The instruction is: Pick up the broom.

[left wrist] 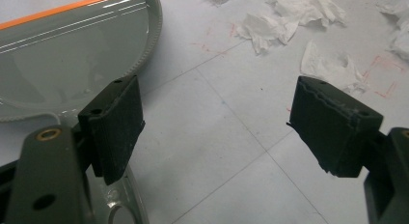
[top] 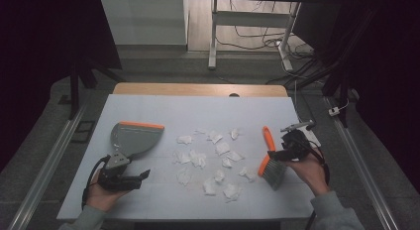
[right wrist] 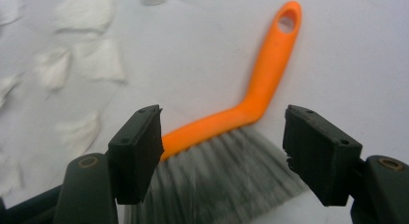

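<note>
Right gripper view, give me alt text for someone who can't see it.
The right gripper has its two black jaws open above a small brush with an orange handle and grey bristles, lying on a white table. Crumpled paper scraps lie at the left.

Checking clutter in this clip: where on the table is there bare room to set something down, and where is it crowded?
Bare: the far strip of the table beyond the dustpan and the paper scraps, and the near edge between the two hands. Crowded: the middle, scraps spread from the dustpan across to the brush.
</note>
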`<state>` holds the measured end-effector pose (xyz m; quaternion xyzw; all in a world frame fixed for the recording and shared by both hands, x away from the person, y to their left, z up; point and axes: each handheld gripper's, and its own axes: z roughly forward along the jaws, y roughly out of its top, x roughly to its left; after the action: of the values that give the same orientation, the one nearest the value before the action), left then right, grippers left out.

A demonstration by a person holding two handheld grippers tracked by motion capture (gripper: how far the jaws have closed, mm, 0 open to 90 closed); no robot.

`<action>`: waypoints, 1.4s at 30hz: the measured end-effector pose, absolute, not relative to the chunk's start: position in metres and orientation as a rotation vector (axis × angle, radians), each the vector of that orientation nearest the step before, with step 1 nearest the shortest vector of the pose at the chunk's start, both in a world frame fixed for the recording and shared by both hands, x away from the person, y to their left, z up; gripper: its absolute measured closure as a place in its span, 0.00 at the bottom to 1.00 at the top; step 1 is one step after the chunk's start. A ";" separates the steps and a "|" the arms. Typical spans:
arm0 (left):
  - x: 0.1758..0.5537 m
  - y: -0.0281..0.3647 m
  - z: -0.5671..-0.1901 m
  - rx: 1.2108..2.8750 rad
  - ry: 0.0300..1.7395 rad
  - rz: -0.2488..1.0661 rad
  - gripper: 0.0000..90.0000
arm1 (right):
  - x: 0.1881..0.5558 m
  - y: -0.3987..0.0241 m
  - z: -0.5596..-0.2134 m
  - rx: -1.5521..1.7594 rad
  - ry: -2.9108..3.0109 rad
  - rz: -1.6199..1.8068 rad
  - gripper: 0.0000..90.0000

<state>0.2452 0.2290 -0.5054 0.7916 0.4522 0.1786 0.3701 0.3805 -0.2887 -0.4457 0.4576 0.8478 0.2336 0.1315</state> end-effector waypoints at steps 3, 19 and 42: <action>0.245 0.229 -0.505 2.027 1.162 0.460 0.23 | 0.401 -0.281 -0.447 1.394 2.471 0.580 0.34; 0.246 0.230 -0.507 2.030 1.171 0.456 0.23 | 0.449 -0.275 -0.473 1.657 2.475 0.334 0.37; 0.245 0.232 -0.507 2.026 1.170 0.464 0.23 | 0.454 -0.264 -0.487 1.783 2.385 0.158 0.71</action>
<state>0.2453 0.2317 -0.5066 0.7893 0.4557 0.1809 0.3695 0.4535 -0.2641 -0.4871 0.5959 0.7973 0.0527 0.0796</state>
